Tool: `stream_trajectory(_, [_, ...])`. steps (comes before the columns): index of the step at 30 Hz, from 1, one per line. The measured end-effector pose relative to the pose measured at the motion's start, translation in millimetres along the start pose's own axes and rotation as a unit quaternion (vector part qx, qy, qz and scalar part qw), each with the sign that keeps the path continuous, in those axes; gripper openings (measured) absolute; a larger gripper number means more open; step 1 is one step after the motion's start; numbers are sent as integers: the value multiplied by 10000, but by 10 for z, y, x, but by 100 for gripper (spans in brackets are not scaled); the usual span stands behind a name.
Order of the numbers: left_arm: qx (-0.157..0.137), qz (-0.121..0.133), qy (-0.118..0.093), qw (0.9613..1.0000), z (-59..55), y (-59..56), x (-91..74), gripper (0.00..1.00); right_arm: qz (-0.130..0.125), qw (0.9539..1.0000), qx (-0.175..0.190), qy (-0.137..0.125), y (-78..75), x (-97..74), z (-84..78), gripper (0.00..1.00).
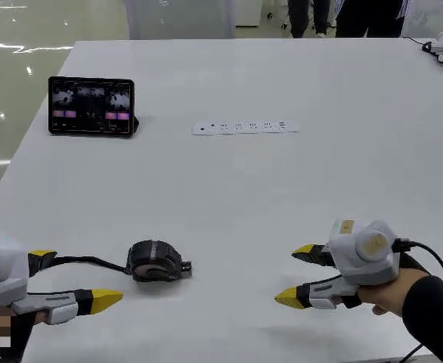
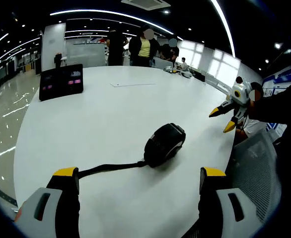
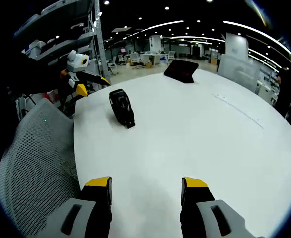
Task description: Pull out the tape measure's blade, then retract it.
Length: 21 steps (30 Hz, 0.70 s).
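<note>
The tape measure (image 1: 156,261) lies on the tabletop (image 1: 282,197) between the spread left hand-held gripper (image 1: 82,276), near it, and the spread right hand-held gripper (image 1: 286,275), well apart, so tugging the blade before the case is pinned would likely just drag it.

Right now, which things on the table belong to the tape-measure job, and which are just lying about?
Job:
black round tape measure with a strap
left hand-held gripper, open
right hand-held gripper, open

Lying about:
black tablet on its stand
flat white power strip
</note>
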<state>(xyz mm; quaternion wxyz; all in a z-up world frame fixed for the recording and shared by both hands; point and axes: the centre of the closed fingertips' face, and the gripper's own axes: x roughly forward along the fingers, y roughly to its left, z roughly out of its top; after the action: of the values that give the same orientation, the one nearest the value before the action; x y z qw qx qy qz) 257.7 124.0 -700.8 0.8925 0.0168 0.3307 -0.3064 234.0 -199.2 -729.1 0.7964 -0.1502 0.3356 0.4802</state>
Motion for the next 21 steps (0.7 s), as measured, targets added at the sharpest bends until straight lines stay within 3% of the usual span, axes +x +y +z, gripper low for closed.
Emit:
stream_trajectory(5, [149, -187, 131, 9996, -83, 6, -104, 99, -156, 9996, 210, -120, -54, -197, -158, 66])
stream_trajectory(13, [319, -138, 369, 9987, -286, 31, -200, 99, -486, 9986, 163, 89, -208, -540, -466, 75])
stream_trajectory(17, [459, -249, 513, 9973, -402, -16, -257, 99, -596, 9979, 193, 191, -285, -698, -598, 88])
stream_trajectory(21, [395, -147, 500, 9979, -413, 79, -330, 99, -714, 9967, 381, 101, -330, -890, -642, 95])
